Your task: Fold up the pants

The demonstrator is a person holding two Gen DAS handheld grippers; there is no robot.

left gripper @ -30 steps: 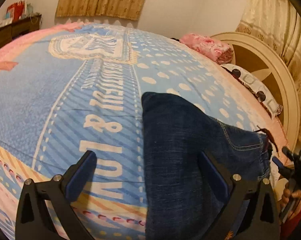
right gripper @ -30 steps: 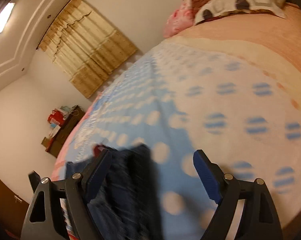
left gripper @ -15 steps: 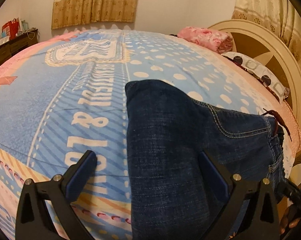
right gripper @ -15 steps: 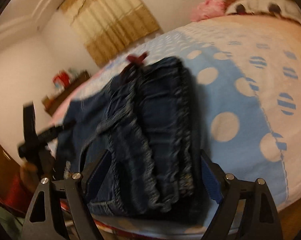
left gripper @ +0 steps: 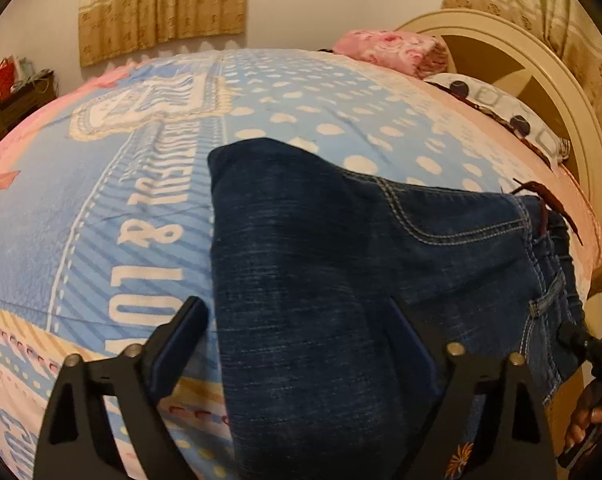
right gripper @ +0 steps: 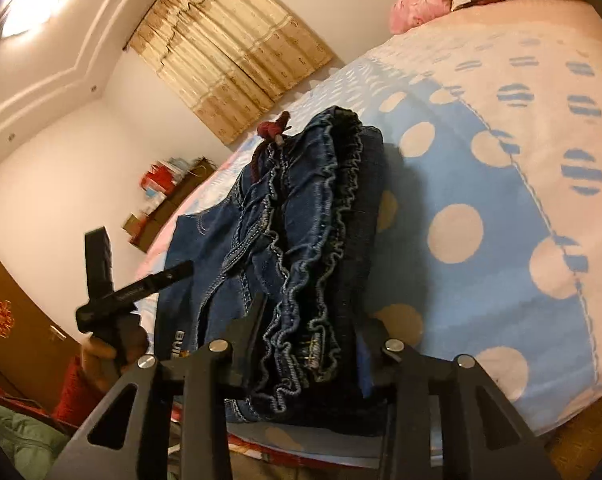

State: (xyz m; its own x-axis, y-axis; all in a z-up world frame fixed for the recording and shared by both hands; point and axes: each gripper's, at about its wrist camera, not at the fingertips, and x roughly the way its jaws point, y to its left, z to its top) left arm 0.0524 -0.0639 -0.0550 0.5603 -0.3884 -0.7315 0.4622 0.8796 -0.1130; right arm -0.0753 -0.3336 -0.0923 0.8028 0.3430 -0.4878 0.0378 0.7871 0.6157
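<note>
bed [left gripper: 101, 208]: carries all | pants [left gripper: 341, 280]: dark denim, already doubled, at near right edge of bed | step: seizing both ends for another fold, I judge | right gripper [right gripper: 309, 340]: closing around ruffled waistband, contact unclear | left gripper [left gripper: 297, 344]: wide, closing, straddling left edge | next: secure both grips before lifting

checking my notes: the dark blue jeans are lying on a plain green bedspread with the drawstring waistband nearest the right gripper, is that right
Not quite. The bedspread is light blue with white dots and lettering, not plain green, as the left wrist view shows. The rest holds: the dark blue jeans lie on it, and the drawstring waistband sits nearest the right gripper.
</note>
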